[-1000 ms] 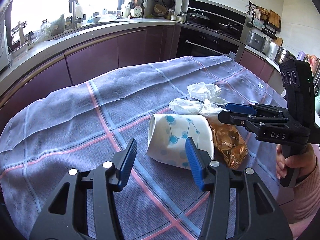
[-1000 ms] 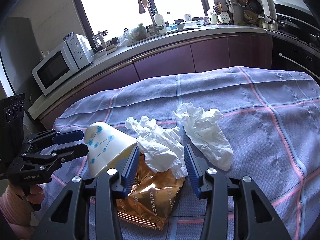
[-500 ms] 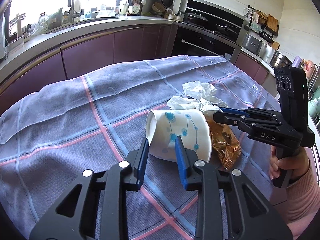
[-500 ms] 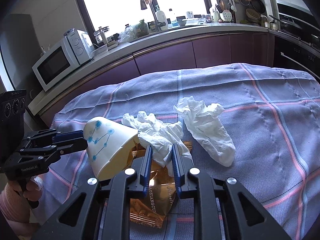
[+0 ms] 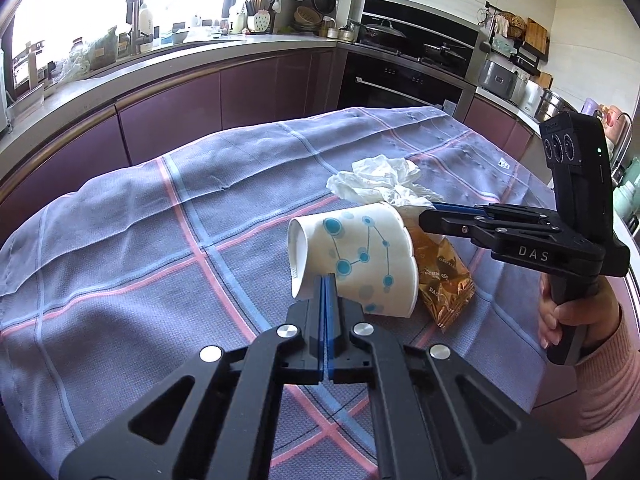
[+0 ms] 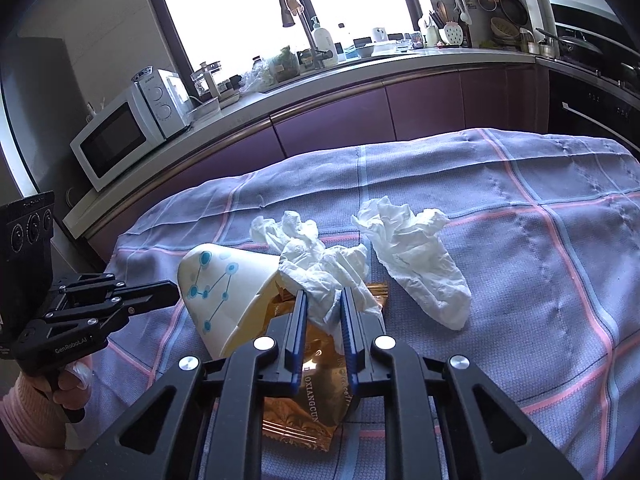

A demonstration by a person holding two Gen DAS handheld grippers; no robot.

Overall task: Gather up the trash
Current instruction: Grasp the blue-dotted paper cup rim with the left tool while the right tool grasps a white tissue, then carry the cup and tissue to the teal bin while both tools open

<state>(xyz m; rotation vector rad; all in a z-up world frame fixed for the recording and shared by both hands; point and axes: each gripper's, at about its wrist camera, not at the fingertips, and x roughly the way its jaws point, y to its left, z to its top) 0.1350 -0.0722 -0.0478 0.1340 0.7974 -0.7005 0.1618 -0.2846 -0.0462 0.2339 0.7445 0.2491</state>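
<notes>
A white paper cup (image 5: 360, 256) with blue dots lies on its side on the checked cloth (image 5: 160, 240), mouth to the left. My left gripper (image 5: 325, 278) is shut on the cup's lower wall by the rim. From the right wrist view, the left gripper (image 6: 174, 288) meets the wide end of the cup (image 6: 220, 288). A gold snack wrapper (image 6: 316, 396) lies flat behind the cup. My right gripper (image 6: 323, 294) is shut on a crumpled white tissue (image 6: 320, 276) lying over that wrapper. A second tissue (image 6: 416, 264) lies loose just to the right.
The cloth-covered table (image 6: 540, 240) falls away at its far and side edges. Behind it runs a curved counter with a microwave (image 6: 116, 136) and a sink tap (image 6: 288, 8). A black oven (image 5: 400, 76) stands at the back right. A person's hand (image 5: 560, 312) grips the right handle.
Both pairs of jaws have come together: the left on the cup's wall near the rim, the right on the nearer tissue. The left gripper edged a little toward the cup.
</notes>
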